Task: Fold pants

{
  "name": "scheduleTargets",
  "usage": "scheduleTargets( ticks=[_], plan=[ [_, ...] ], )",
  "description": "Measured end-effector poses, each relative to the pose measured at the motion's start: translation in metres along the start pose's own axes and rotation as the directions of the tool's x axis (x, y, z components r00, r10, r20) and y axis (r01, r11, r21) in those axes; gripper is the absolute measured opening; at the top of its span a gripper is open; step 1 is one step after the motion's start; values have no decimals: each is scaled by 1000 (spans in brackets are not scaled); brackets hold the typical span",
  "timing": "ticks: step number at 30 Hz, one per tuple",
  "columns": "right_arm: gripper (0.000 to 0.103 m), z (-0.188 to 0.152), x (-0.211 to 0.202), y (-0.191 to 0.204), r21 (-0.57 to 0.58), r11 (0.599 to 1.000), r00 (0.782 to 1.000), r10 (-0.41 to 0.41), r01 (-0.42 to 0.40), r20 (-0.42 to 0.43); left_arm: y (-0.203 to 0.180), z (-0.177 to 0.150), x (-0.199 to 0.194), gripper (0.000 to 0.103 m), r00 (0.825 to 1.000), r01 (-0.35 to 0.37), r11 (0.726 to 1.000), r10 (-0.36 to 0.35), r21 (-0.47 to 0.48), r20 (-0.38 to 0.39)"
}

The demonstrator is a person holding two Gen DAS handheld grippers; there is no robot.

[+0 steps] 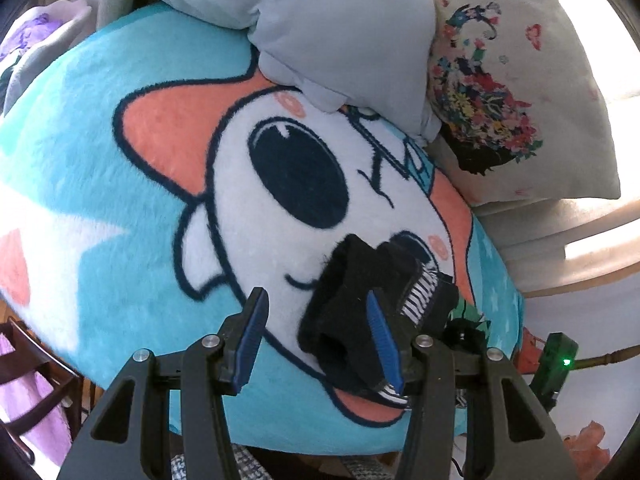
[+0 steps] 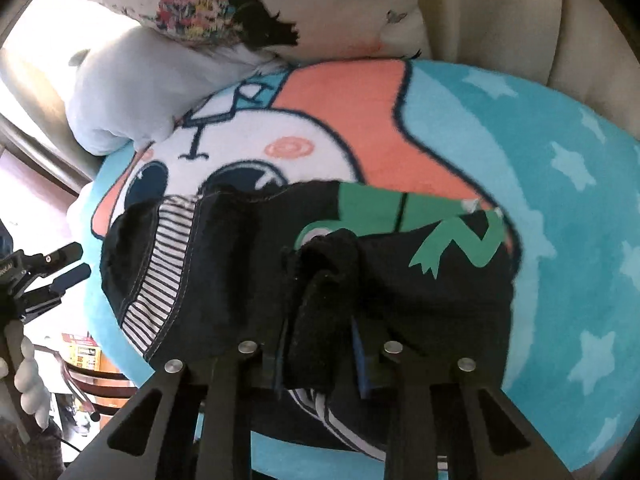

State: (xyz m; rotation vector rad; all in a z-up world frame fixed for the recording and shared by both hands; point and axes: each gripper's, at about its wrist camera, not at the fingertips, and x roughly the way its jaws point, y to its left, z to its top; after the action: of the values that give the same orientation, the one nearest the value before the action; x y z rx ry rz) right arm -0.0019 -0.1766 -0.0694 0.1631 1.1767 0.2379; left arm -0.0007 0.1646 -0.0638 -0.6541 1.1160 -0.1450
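Small black pants [image 2: 240,248] with a striped lining and a green frog print [image 2: 440,224] lie on a big turquoise cartoon cushion [image 2: 560,240]. My right gripper [image 2: 320,320] is shut on a bunched black fold of the pants. In the left wrist view the pants [image 1: 352,304] lie bunched on the cushion [image 1: 120,200]. My left gripper [image 1: 316,316] is open, its blue-padded fingers [image 1: 382,336] wide apart, with the pants' edge against the right finger. The left gripper also shows in the right wrist view [image 2: 52,276], at the left beside the cushion.
A pale blue plush [image 1: 340,32] and a floral white pillow [image 1: 520,92] lie at the cushion's far side, against a cream sofa [image 2: 520,20]. A dark wooden chair [image 1: 36,380] with purple cloth stands at the lower left. A green-lit device [image 1: 558,364] sits at right.
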Motion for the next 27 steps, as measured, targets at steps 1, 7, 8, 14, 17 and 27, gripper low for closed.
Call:
scheduleTargets(
  ticks=[1, 7, 8, 14, 17, 27],
  plan=[
    [33, -1, 8, 6, -2, 1000, 1000, -16, 16, -18, 2, 3, 3, 50, 1000, 4, 1000, -3, 9, -14],
    [62, 2, 12, 30, -41, 992, 992, -119, 117, -40, 7, 16, 11, 50, 998, 21, 999, -19, 38, -62],
    [62, 3, 4, 35, -34, 989, 989, -144, 143, -37, 9, 18, 10, 50, 998, 22, 999, -20, 40, -61],
    [74, 18, -37, 86, -70, 984, 983, -154, 161, 99, 29, 24, 9, 51, 997, 30, 1000, -29, 9, -75],
    [74, 37, -11, 116, -86, 996, 1000, -11, 12, 4, 40, 23, 6, 51, 996, 31, 999, -32, -9, -79],
    [88, 85, 108, 193, -103, 986, 949, -152, 127, -275, 83, 15, -14, 51, 999, 26, 995, -30, -92, -42]
  ],
)
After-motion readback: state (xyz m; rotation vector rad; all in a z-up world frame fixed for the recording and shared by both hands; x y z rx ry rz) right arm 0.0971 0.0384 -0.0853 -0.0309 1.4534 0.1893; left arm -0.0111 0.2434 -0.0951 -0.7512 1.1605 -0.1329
